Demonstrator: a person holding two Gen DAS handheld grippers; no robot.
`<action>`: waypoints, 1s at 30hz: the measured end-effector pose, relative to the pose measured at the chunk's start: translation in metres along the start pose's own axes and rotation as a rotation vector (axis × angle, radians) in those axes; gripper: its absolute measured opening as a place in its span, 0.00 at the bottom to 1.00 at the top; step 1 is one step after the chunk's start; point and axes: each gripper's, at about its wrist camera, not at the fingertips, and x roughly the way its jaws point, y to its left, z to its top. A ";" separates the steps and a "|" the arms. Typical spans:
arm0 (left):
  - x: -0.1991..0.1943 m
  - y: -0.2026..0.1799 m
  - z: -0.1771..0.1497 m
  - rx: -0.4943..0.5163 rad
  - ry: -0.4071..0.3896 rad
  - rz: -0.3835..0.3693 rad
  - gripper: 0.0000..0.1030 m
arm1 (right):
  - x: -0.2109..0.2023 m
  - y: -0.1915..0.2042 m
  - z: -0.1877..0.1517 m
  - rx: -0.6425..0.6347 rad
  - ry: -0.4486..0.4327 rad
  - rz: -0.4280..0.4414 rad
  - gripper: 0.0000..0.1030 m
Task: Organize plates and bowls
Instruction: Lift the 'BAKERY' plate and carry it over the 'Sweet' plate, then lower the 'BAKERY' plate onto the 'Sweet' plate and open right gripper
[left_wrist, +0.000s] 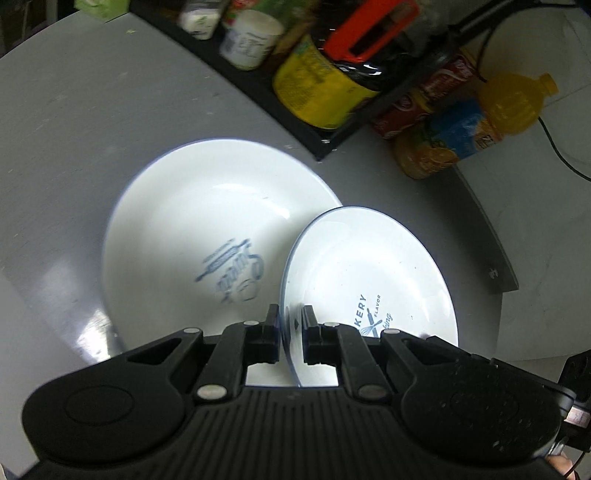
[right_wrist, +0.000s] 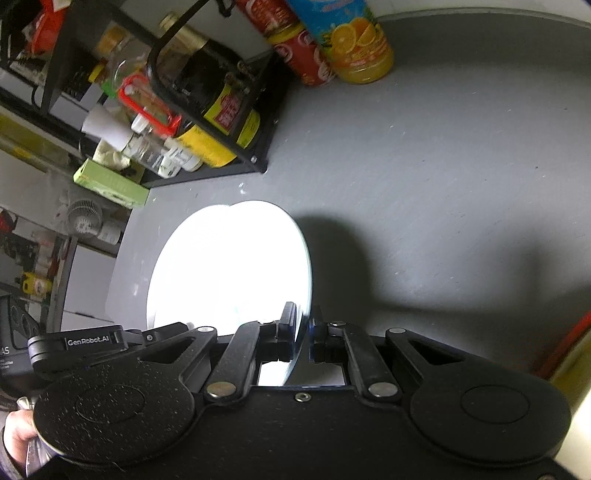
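Observation:
In the left wrist view my left gripper (left_wrist: 290, 317) is shut on the rim of a small white plate (left_wrist: 369, 273) with blue print, held tilted. Its far edge overlaps a larger white plate (left_wrist: 207, 221) that lies flat on the grey table (left_wrist: 74, 155). In the right wrist view my right gripper (right_wrist: 304, 321) is shut on the rim of a white plate (right_wrist: 229, 266), glaring bright and held tilted above the grey table (right_wrist: 424, 184). A second white rim shows just behind it. The left gripper's body (right_wrist: 77, 341) shows at the left edge.
A black rack (left_wrist: 314, 144) with jars, a yellow can (left_wrist: 317, 85) and bottles stands at the table's back. An orange juice bottle (left_wrist: 476, 122) and red cans (left_wrist: 424, 99) stand beside it. In the right wrist view the same rack (right_wrist: 221, 122) and juice bottle (right_wrist: 354, 40) stand behind.

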 end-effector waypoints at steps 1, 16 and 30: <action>-0.001 0.003 -0.001 -0.007 0.001 0.001 0.09 | 0.001 0.002 -0.001 -0.003 0.004 0.002 0.06; 0.004 0.036 0.001 -0.090 -0.006 0.027 0.11 | 0.022 0.035 0.002 -0.065 0.024 -0.065 0.06; 0.012 0.048 0.004 -0.115 -0.098 0.085 0.13 | 0.041 0.061 -0.001 -0.146 0.060 -0.149 0.06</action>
